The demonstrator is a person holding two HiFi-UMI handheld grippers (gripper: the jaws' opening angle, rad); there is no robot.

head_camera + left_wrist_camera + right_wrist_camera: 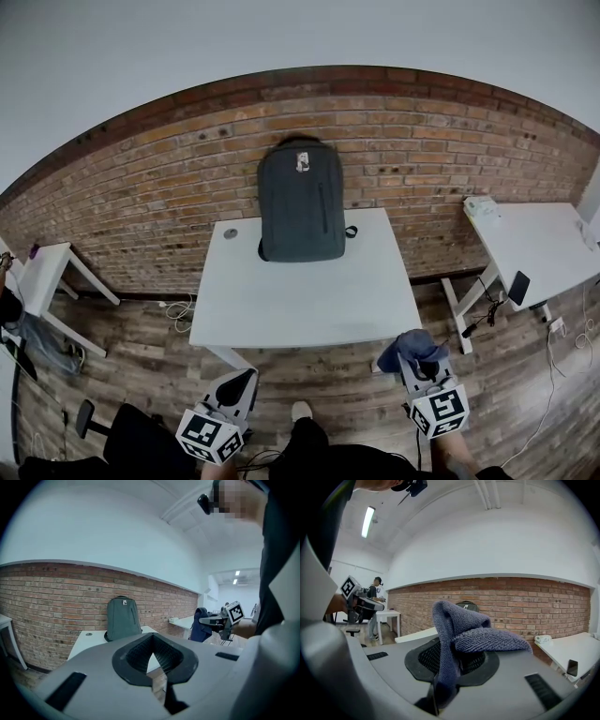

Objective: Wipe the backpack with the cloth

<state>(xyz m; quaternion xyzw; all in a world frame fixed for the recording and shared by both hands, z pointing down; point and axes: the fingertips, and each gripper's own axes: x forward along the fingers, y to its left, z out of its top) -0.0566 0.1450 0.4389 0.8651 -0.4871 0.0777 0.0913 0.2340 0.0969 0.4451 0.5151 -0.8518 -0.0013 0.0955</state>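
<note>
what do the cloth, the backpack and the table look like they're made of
The cloth looks like dark blue microfibre or terry: a fuzzy, looped nap, matte. The backpack is probably a dark grey woven synthetic fabric: matte, with a smooth, even face and a zip line. The table has a smooth, plain white top, likely laminate or painted board; the look leaves that open.

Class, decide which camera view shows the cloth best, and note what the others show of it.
The right gripper view: the cloth fills its centre, weave clear, clamped in the right hand-held gripper. The head view shows it as a blue bundle; the left gripper view, a distant dark drape.
</note>
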